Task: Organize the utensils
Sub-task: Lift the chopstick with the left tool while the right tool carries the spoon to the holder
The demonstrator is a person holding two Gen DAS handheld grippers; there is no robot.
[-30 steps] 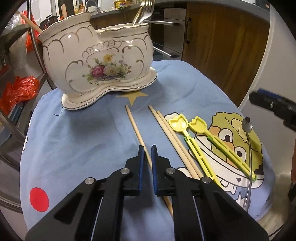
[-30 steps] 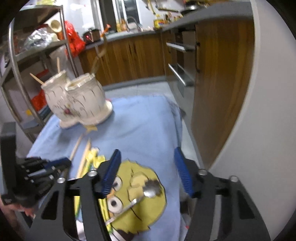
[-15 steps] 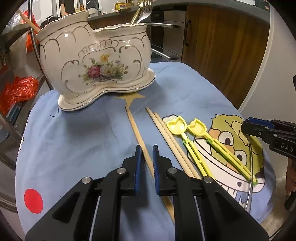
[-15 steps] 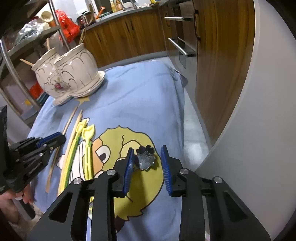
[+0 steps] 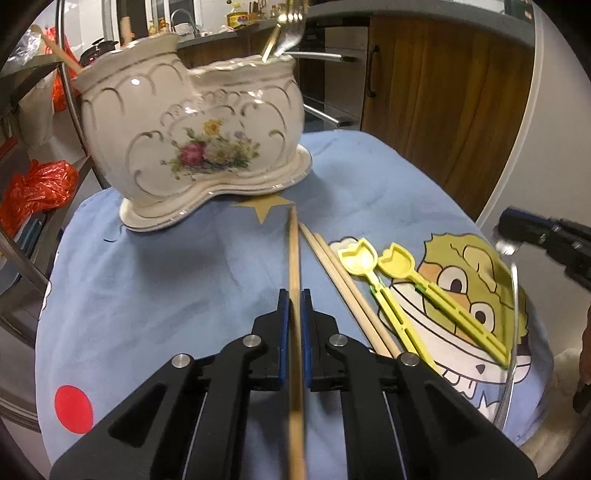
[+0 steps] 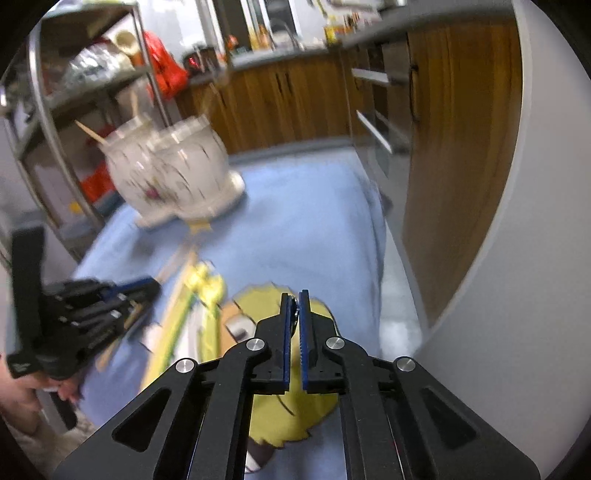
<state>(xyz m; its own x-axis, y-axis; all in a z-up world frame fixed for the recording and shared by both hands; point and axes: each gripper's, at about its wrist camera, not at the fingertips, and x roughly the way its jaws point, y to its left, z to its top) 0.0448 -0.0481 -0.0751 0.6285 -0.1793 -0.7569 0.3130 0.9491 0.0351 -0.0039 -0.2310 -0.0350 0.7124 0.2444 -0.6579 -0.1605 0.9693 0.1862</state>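
While my left tongs (image 5: 292, 308) sit clenched on a single wooden chopstick (image 5: 294, 258), its far tip reaches toward the yellow star printed on the blue cloth (image 5: 155, 280) covering the bench — the near end runs back between the black arms. My right tongs (image 6: 294, 308) have just been closing and now pinch the flower-shaped end of a thin metal spoon (image 5: 511, 332), whose long handle trails down over the cartoon face on the cloth. Two more chopsticks (image 5: 343, 291) lie side by side just right of the held one, with a pair of yellow plastic utensils (image 5: 406, 295) beyond them. The cream floral ceramic holder (image 5: 192, 136) stands at the far left of the cloth — forks (image 5: 288, 29) already stick up from its right compartment.
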